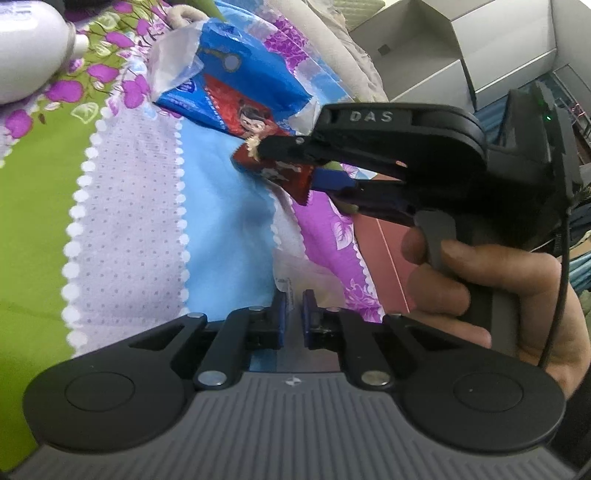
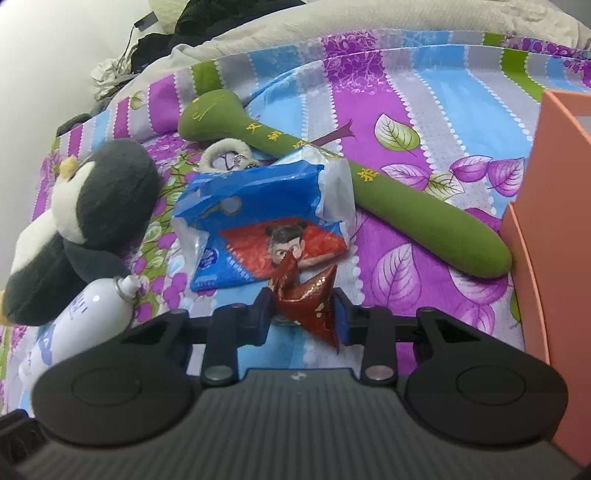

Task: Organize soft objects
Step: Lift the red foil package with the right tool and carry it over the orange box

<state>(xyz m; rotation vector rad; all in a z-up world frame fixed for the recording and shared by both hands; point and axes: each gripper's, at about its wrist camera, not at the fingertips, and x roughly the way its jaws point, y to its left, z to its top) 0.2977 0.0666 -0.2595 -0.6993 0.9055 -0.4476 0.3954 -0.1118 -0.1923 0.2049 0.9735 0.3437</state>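
Observation:
My right gripper [image 2: 302, 316] is shut on a small red foil packet [image 2: 308, 304] and holds it just above the bed; the left wrist view shows that gripper [image 1: 295, 166] gripping the packet [image 1: 280, 168] from the side. A blue tissue pack [image 2: 258, 221] with a cartoon face lies just beyond it, also in the left wrist view [image 1: 243, 85]. A green plush mallet [image 2: 369, 177], a penguin plush [image 2: 85, 221] and a fluffy keyring [image 2: 229, 153] lie around it. My left gripper [image 1: 293, 317] has its pads close together over the sheet, with nothing between them.
A white bottle [image 2: 85, 317] lies at the left beside the penguin, also in the left wrist view [image 1: 33, 48]. An orange box [image 2: 554, 221] stands at the right edge. A grey pillow [image 2: 369, 33] lines the far side. Grey cardboard boxes [image 1: 461, 48] stand beyond the bed.

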